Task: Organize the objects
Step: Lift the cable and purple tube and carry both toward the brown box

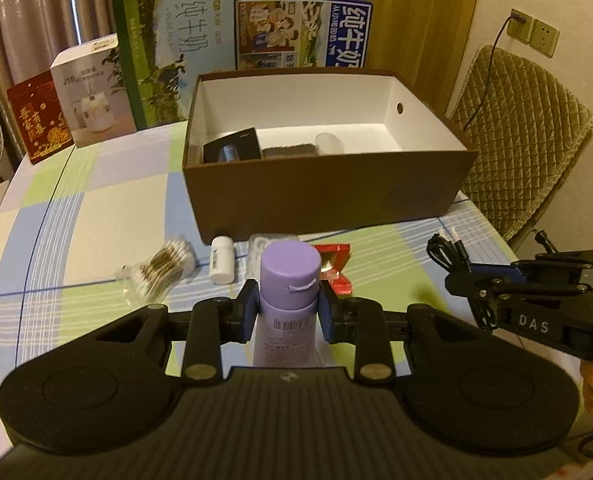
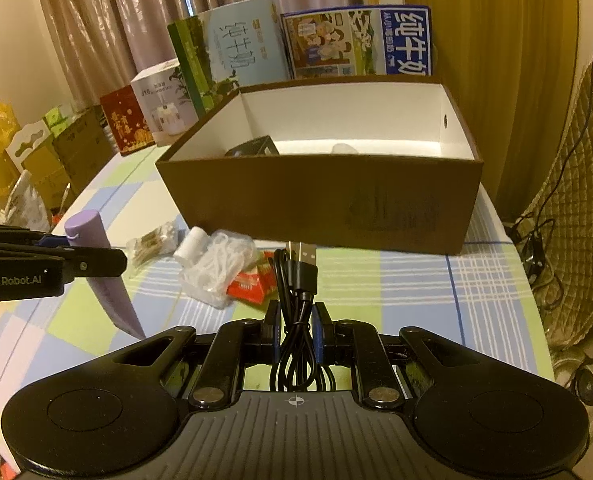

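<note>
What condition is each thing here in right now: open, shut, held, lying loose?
Left gripper: shut on purple tube.
Purple tube: capped, held.
Right gripper: shut on black USB cable.
Black USB cable: bundled, held.
Brown cardboard box: open, partly filled.
White bottle: capped, lying on the table.

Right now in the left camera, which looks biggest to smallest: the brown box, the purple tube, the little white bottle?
1. Brown cardboard box.
2. Purple plastic tube, though it sits very near the camera, so it looks enlarged.
3. Little white bottle.
</note>
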`<action>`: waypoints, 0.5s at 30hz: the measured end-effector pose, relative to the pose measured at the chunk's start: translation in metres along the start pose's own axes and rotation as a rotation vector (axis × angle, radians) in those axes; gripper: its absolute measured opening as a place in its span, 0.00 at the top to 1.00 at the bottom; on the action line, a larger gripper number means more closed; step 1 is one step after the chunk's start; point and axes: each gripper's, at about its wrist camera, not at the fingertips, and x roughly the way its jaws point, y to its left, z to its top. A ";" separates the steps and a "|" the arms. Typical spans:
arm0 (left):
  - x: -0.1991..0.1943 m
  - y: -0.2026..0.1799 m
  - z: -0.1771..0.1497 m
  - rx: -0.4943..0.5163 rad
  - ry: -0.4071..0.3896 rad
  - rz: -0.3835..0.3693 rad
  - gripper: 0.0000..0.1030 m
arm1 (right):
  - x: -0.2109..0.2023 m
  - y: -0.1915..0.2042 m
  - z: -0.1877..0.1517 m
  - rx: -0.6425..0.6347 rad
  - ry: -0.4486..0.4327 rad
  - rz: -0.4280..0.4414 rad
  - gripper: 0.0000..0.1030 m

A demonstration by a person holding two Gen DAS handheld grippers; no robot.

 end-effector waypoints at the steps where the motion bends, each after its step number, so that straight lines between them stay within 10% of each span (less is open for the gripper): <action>1: 0.000 -0.001 0.002 0.003 -0.003 -0.004 0.75 | 0.000 0.000 0.002 -0.001 -0.005 0.000 0.88; 15: 0.007 -0.019 0.042 0.044 -0.057 -0.073 0.75 | -0.004 -0.006 0.036 -0.009 -0.078 -0.002 0.88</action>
